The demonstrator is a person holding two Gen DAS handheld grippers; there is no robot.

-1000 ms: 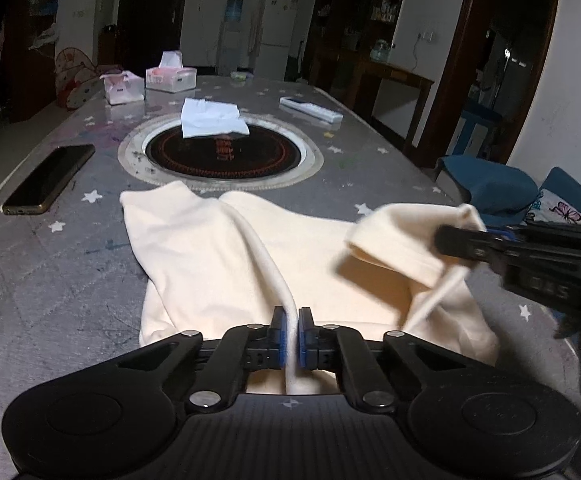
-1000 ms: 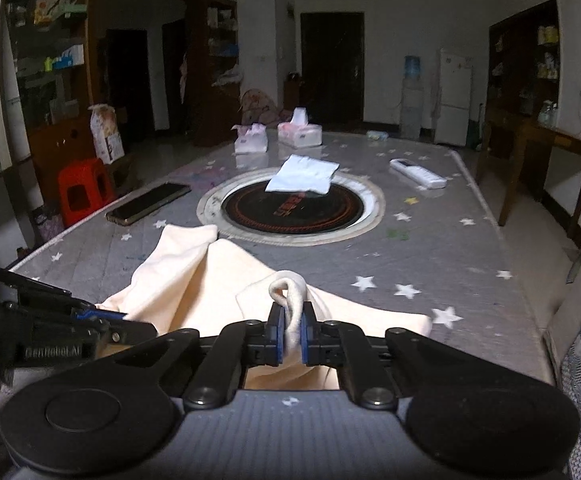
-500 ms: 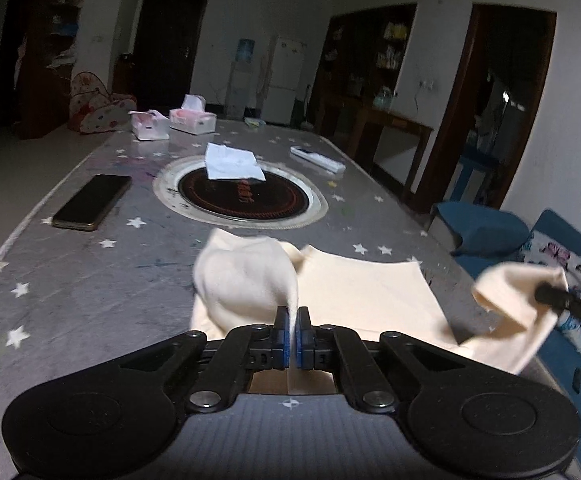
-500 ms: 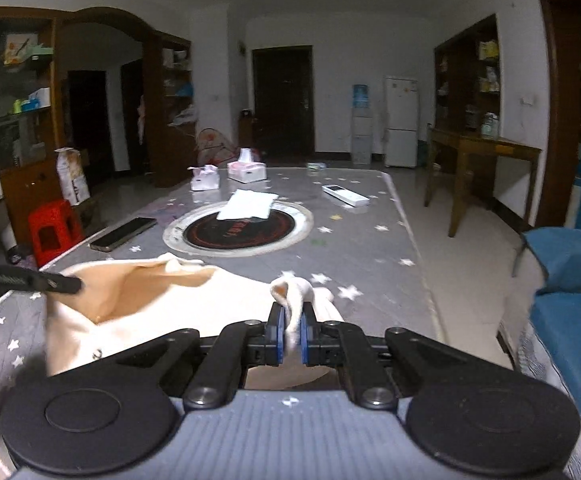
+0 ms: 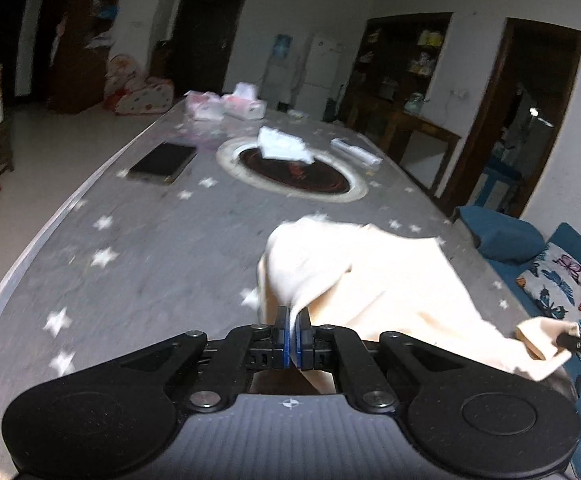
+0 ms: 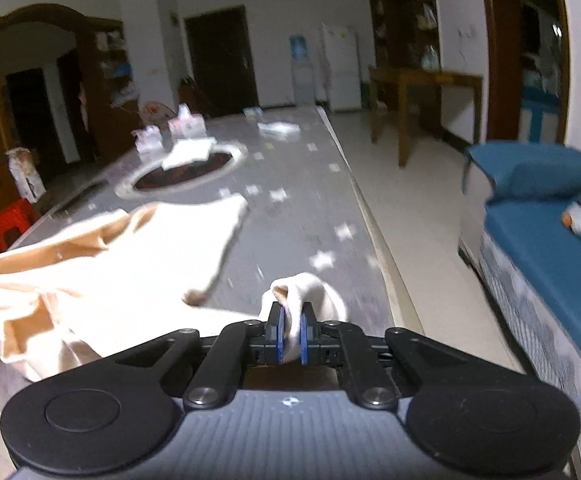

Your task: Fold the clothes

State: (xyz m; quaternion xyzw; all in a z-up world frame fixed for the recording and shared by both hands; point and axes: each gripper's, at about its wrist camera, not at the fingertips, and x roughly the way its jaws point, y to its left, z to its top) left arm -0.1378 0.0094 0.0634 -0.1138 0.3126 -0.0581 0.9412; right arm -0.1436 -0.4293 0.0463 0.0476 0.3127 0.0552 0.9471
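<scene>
Above the near end of the long grey star-patterned surface [image 5: 138, 248], I hold a cream-coloured cotton garment [image 5: 374, 280] stretched between both tongs. My left tongs [image 5: 292, 338] are clenched on one bunched edge; my right tongs [image 6: 290, 336] are clenched on another corner, close to the surface's right rim. Most of the cloth sags onto the surface. Each grip catches only a thin pinch, so I judge a hard pull apart could slip a corner free, or drag the cloth off the edge toward the blue sofa [image 6: 550, 240].
</scene>
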